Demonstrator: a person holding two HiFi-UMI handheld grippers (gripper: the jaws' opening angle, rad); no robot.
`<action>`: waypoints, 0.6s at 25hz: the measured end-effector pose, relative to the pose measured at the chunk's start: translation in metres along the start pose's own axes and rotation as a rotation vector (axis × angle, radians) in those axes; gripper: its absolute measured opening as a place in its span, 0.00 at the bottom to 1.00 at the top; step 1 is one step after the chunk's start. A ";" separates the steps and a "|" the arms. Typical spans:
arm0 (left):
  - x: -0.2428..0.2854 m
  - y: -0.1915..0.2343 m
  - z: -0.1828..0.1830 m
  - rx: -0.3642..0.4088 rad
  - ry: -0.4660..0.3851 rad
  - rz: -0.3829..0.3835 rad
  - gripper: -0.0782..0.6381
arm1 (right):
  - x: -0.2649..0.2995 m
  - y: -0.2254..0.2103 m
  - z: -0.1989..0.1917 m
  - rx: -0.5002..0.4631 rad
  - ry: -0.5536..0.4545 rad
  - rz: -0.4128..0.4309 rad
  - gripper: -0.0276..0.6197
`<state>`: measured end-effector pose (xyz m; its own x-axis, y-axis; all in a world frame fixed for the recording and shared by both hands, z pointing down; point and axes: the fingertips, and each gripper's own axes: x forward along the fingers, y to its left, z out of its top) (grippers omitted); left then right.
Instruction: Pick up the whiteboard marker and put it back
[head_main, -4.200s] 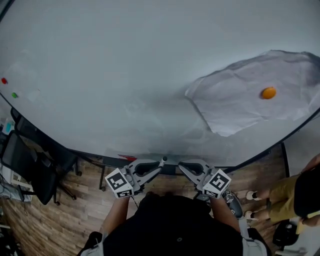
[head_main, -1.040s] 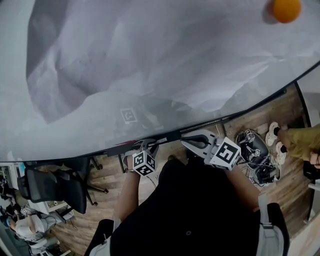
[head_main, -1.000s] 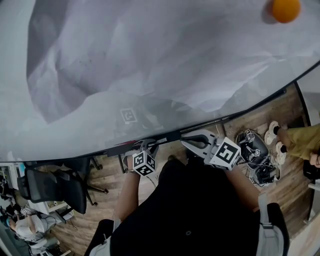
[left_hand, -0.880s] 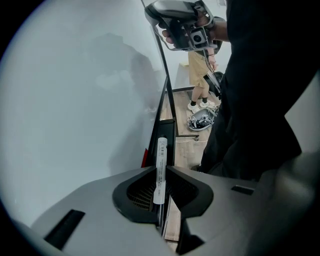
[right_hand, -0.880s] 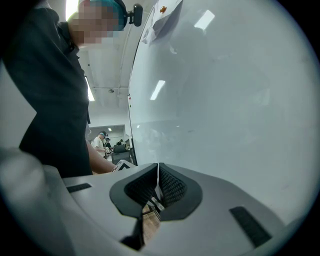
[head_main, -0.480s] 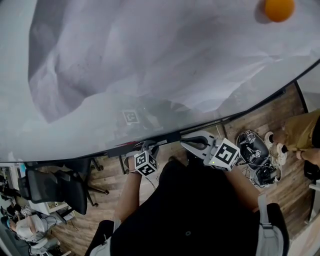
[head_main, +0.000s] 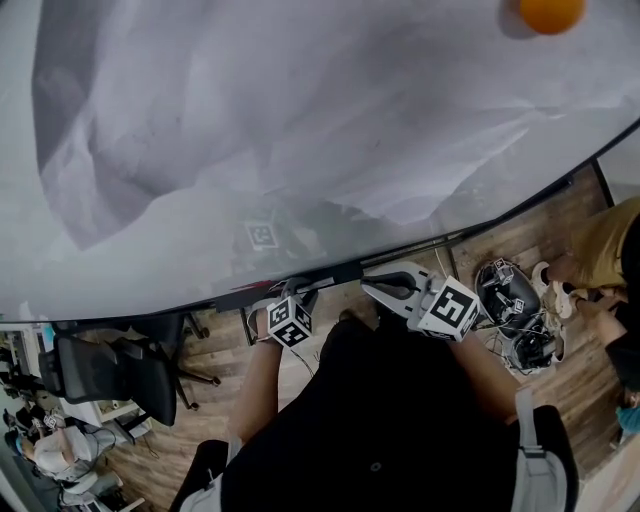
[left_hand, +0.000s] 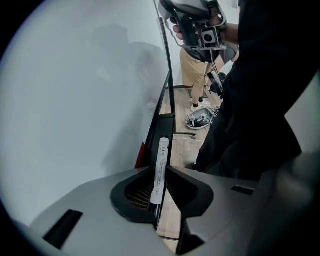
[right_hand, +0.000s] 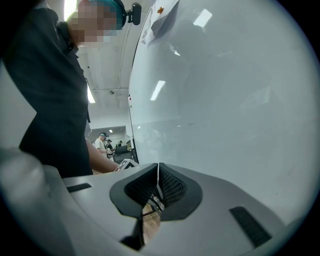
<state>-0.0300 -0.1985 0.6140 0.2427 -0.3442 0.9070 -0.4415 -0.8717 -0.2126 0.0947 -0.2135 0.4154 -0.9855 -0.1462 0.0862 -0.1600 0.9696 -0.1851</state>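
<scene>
A white whiteboard marker (left_hand: 161, 165) stands lengthwise between the jaws of my left gripper (left_hand: 160, 172), which is shut on it. Its far end points along the board's dark tray (left_hand: 164, 112). In the head view the left gripper (head_main: 292, 296) is at the tray (head_main: 330, 276) under the whiteboard (head_main: 200, 230), and the marker itself is too small to make out. My right gripper (head_main: 372, 285) hovers just right of it at the same ledge. In its own view the right gripper (right_hand: 158, 176) is shut with nothing between the jaws.
A crumpled paper sheet (head_main: 350, 110) is pinned to the board by an orange magnet (head_main: 551, 13). A red object (left_hand: 140, 155) lies on the tray. A black chair (head_main: 105, 375) stands at lower left, cables and gear (head_main: 512, 312) on the floor, another person (head_main: 610, 270) at the right.
Since four seconds ago the view has moved right and closer to the board, with both grippers at the tray. Over the last second the grippers barely moved; the person at right shifted.
</scene>
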 end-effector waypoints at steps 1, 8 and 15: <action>0.000 0.000 0.000 0.000 0.000 -0.001 0.21 | 0.000 -0.001 -0.001 0.001 -0.002 0.001 0.07; -0.007 -0.001 0.004 -0.023 -0.017 0.003 0.25 | 0.000 -0.003 0.000 0.001 0.010 0.000 0.07; -0.034 0.007 0.023 -0.073 -0.106 0.076 0.26 | 0.001 0.000 -0.004 0.003 0.011 0.035 0.07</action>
<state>-0.0210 -0.2008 0.5735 0.2947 -0.4463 0.8450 -0.5224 -0.8156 -0.2486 0.0943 -0.2127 0.4196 -0.9899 -0.1099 0.0900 -0.1254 0.9736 -0.1907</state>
